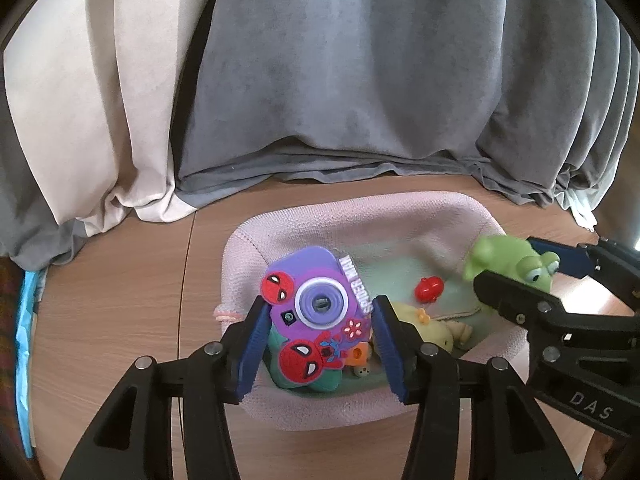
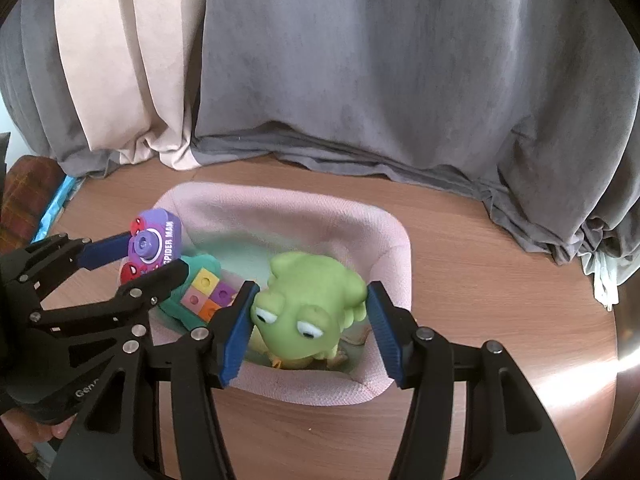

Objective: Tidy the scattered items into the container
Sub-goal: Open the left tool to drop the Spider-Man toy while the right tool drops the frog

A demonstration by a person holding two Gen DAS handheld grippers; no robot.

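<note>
A pink fabric basket (image 1: 360,208) (image 2: 280,200) sits on the wooden table. My left gripper (image 1: 318,320) (image 2: 156,254) stands open around a purple Spider-Man toy camera (image 1: 316,280) (image 2: 154,236). The camera leans on a teal toy with coloured cubes (image 2: 200,288) at the basket's left end, with a thin gap at the right pad. My right gripper (image 2: 310,300) (image 1: 506,262) is shut on a green frog toy (image 2: 312,304) (image 1: 508,260), held over the basket's right part. A small red toy (image 1: 428,289) and a yellow plush (image 1: 424,328) lie inside.
Grey curtains (image 1: 360,80) and a beige curtain (image 1: 100,120) hang down to the round wooden table (image 1: 120,280) behind the basket. A blue strip (image 1: 24,340) runs along the table's left edge. A person's hand (image 2: 40,436) holds the left gripper.
</note>
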